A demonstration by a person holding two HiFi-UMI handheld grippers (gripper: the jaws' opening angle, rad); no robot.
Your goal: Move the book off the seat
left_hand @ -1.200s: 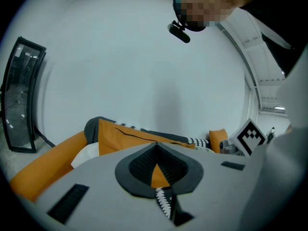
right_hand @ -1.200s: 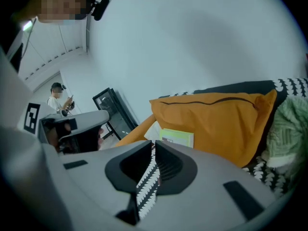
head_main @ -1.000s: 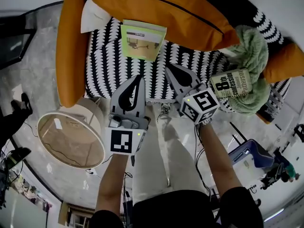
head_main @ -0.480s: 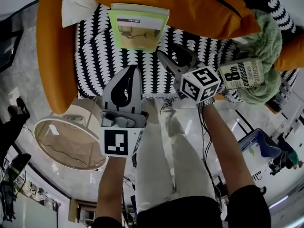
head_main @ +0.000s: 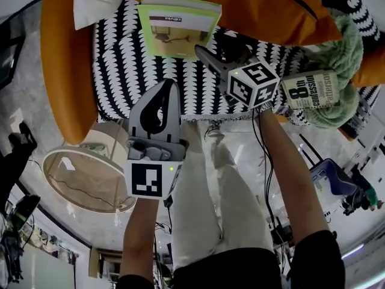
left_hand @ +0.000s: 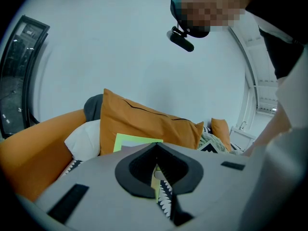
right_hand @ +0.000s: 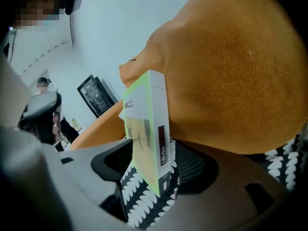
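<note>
Book at seat's 12 o'clock; our R gripper jaws just been parting, straddling it w/o pinching; L gripper closed, empty.

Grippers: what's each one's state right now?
Left gripper: shut, empty.
Right gripper: open, jaws just been opening; green book stands between them, not gripped.

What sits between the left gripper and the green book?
Nothing but bare black-and-white seat cover, per the head view. The left gripper points toward the book from the cover's front edge.
</note>
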